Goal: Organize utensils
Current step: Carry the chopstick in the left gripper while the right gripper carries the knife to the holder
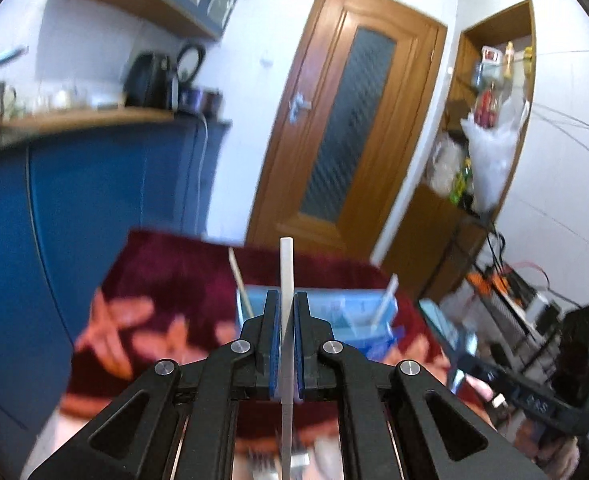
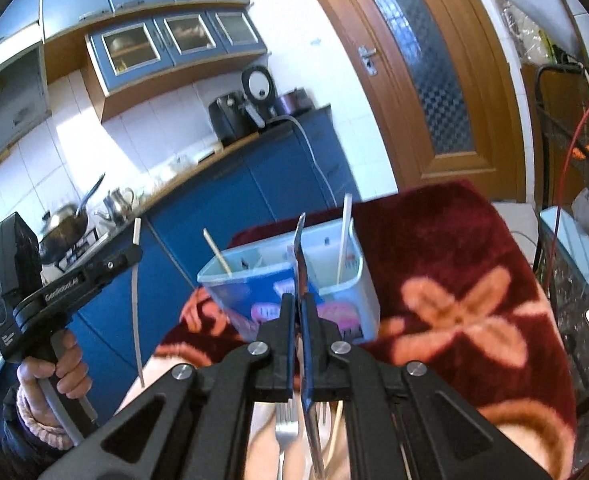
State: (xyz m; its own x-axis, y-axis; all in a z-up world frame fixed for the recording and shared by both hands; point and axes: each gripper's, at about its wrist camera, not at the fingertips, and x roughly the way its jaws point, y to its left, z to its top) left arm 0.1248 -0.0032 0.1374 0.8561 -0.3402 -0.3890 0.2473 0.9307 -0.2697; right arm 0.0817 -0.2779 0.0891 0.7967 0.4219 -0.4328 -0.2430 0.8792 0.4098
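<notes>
In the left wrist view my left gripper is shut on a thin white chopstick that stands upright through the jaws. Just beyond it sits a pale blue utensil holder with a wooden chopstick and a white one in it. My right gripper is shut on a flat metal utensil, seemingly a knife, held upright in front of the utensil holder. The left gripper shows at the left of that view, carried by a hand. Forks lie below my right gripper.
A dark red cloth with orange flowers covers the table. Blue cabinets and a counter with a dark appliance and pans stand behind. A wooden door is at the back, and a wire rack with cables at the right.
</notes>
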